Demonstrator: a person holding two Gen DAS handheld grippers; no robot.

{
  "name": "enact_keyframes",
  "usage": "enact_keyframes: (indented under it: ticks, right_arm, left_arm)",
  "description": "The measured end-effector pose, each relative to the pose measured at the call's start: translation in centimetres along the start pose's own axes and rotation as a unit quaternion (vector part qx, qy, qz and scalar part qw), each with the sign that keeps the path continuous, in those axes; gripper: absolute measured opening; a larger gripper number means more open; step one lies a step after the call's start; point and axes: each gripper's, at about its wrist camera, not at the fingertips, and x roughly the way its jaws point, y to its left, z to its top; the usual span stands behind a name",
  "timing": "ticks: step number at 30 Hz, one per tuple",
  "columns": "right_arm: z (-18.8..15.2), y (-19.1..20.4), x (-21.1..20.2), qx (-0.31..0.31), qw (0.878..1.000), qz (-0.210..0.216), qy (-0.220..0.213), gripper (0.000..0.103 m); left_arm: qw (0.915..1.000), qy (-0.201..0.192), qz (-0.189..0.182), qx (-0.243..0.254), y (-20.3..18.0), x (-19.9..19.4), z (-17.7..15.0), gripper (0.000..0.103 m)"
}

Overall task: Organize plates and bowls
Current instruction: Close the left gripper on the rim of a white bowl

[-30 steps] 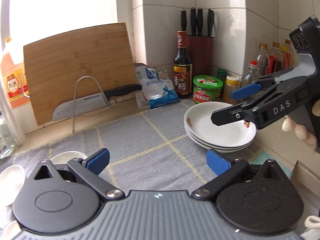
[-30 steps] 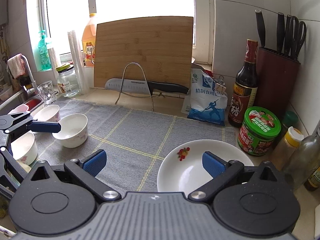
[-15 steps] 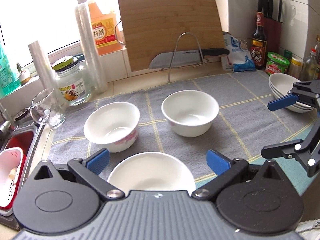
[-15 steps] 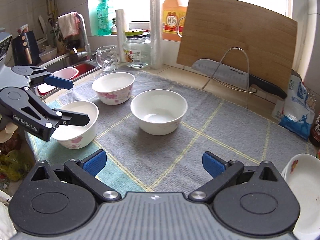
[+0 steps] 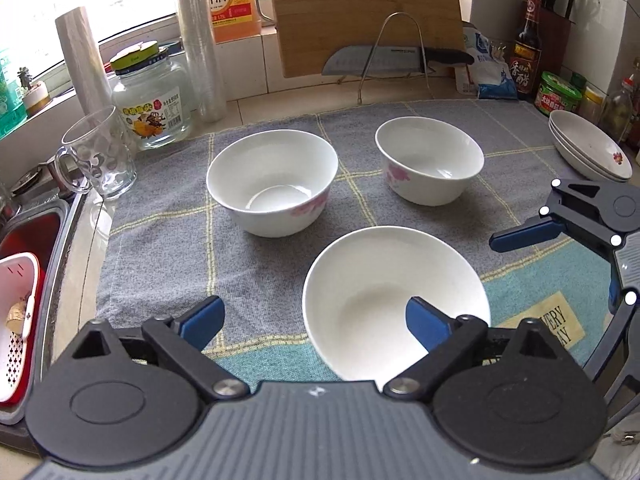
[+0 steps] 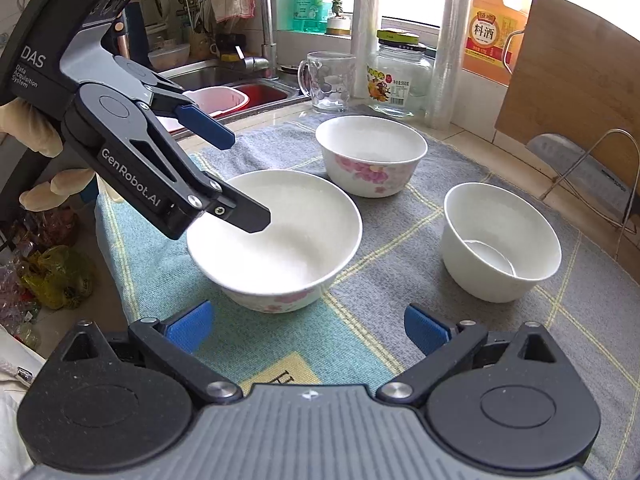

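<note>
The grey checked cloth mat (image 5: 168, 240) covers the counter and carries all the crockery. At its far right edge, beside the condiment jars, sits the stack of shallow white ceramic plates (image 5: 588, 148), nested together. Three white ceramic bowls with pink flower prints stand apart on the mat, none touching: the nearest bowl (image 5: 394, 300) just ahead of the left gripper (image 5: 314, 318), the left rear bowl (image 5: 272, 180) and the right rear bowl (image 5: 430, 158) behind it.

These bowls are glazed, stiff and brittle, with some weight; the glaze will be slick under rubber pads, so a pinch across the thin rim wall, one pad inside and one outside, looks the safest hold, and they should be set into one another gently to avoid chipping.

The left gripper has just been closing somewhat; its jaws stand apart, the right blue pad (image 5: 424, 322) hanging over the nearest bowl's hollow and the other outside its rim. Whether that pad touches the glaze is hard to tell from this angle, though the side-on right wrist view suggests a gap. The right gripper (image 6: 308, 326) is spread wide with nothing between its fingers, short of the bowls.
</note>
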Motion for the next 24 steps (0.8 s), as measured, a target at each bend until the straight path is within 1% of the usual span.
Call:
enact_keyframes:
  ticks: [1,3,4,6,8,10,14,17,21,24]
  right_arm:
    - [0.2,0.2,0.3,-0.003,1.0,0.0,-0.001,0.102]
    - [0.4,0.6,0.8,-0.005,1.0,-0.002,0.0,0.101]
    - [0.5,0.7,1.0,-0.006,1.0,-0.002,-0.001,0.101]
    - [0.6,1.0,1.3,-0.008,1.0,-0.001,0.0,0.098]
    - [0.6,1.3,1.5,-0.013,1.0,-0.002,0.001,0.093]
    - [0.7,1.5,1.6,-0.017,1.0,-0.001,0.002,0.089]
    - [0.9,1.6,1.6,-0.022,1.0,-0.001,0.001,0.088]
    - [0.9,1.5,1.7,-0.021,1.0,0.005,0.001,0.084]
    - [0.9,1.5,1.7,-0.021,1.0,0.006,0.001,0.083]
    - [1.0,1.5,1.7,-0.018,1.0,0.006,0.002,0.083]
  left_arm:
    - [1.0,0.003,-0.003,0.001,0.0,0.1,0.0,0.089]
    - [0.9998,0.011,-0.015,0.002,0.3,0.6,0.0,0.085]
    - [0.9996,0.015,-0.024,0.002,0.3,0.8,0.1,0.081]
    - [0.9992,0.019,-0.034,0.005,0.3,1.0,0.1,0.076]
    - [0.9989,0.023,-0.039,0.011,0.3,1.2,0.2,0.072]
    - [0.9985,0.026,-0.047,0.012,0.4,1.4,0.3,0.063]
    - [0.9978,0.027,-0.059,0.014,0.4,1.5,0.5,0.061]
    - [0.9973,0.03,-0.066,0.016,0.3,1.7,0.6,0.057]
    - [0.9962,0.035,-0.078,0.016,0.2,1.9,0.6,0.052]
    - [0.9963,0.035,-0.076,0.018,0.1,1.9,0.7,0.052]
